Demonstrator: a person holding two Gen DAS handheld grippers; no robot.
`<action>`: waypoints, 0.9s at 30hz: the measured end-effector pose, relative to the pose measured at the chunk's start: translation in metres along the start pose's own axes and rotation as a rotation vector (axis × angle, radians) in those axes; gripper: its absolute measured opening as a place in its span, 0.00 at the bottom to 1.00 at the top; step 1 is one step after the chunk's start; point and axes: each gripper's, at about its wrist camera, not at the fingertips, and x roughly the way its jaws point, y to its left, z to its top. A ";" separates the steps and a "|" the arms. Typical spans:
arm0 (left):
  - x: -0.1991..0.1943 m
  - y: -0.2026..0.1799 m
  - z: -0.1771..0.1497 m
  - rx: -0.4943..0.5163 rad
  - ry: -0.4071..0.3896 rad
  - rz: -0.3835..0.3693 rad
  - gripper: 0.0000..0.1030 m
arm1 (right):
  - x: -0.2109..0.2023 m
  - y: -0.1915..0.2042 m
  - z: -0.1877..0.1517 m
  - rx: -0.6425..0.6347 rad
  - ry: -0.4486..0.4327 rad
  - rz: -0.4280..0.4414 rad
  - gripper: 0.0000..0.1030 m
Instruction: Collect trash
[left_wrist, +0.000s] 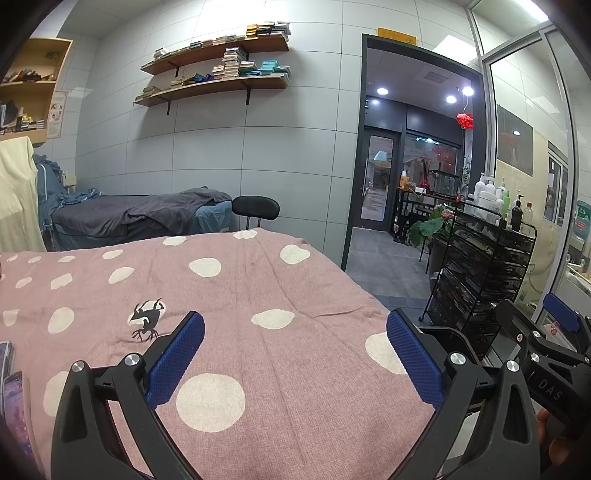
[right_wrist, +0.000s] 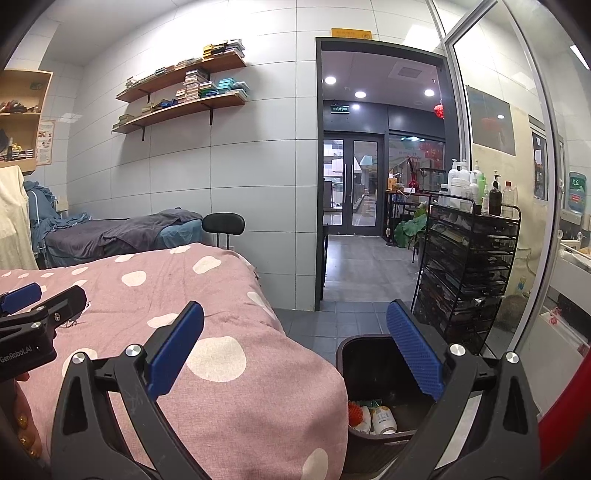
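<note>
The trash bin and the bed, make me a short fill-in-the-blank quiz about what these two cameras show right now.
1. The blanket on the bed is pink with white ____.
2. The bin stands on the floor beside the ____.
3. The fingers of the right gripper are spread ____ and hold nothing.
4. A small white ____ lies inside the bin, next to something orange-red.

Missing words: dots; bed; open; bottle

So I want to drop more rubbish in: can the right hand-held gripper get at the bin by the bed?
Probably yes. The right hand-held gripper hangs open above the bin, whose top is open; nothing lies between them.
</note>
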 end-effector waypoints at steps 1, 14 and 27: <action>0.000 0.000 0.000 0.000 0.000 -0.001 0.94 | 0.000 0.000 0.000 0.000 0.002 0.000 0.95; -0.001 -0.001 0.000 0.000 0.002 0.000 0.94 | 0.002 0.001 0.000 0.002 0.006 -0.005 0.95; 0.003 -0.004 -0.005 0.000 0.023 0.012 0.94 | 0.002 0.002 0.000 0.001 0.007 -0.007 0.95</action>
